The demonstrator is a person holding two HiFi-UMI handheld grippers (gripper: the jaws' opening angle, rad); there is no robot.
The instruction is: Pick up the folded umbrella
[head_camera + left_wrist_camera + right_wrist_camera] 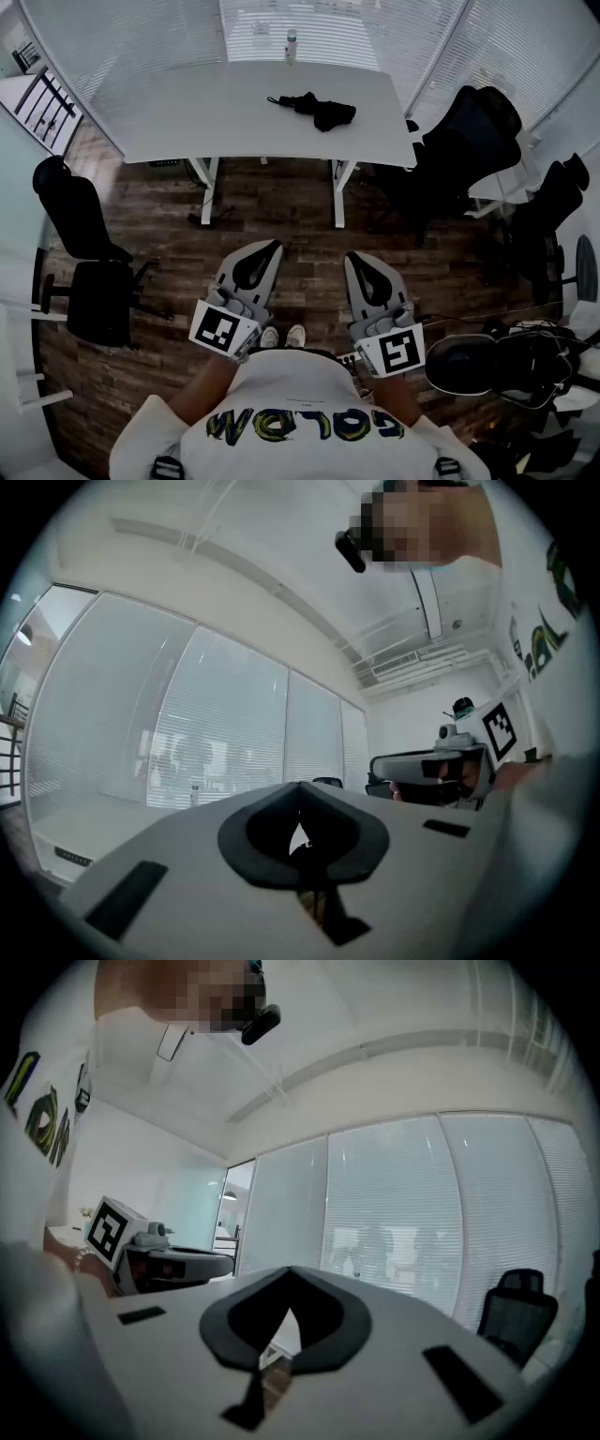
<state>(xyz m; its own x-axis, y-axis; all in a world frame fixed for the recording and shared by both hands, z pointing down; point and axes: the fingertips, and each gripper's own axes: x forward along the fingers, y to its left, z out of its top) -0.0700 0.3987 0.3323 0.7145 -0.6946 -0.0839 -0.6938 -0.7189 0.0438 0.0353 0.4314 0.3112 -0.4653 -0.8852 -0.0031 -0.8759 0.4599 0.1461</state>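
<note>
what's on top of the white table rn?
A folded black umbrella lies on the table; a small bottle stands at its far edge. The patch under the umbrella is covered.

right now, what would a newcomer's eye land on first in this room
The black folded umbrella lies on the white table, a little right of its middle, with a small bottle at the far edge. Nearer, the left gripper and right gripper hang shut and empty above the wooden floor.
</note>
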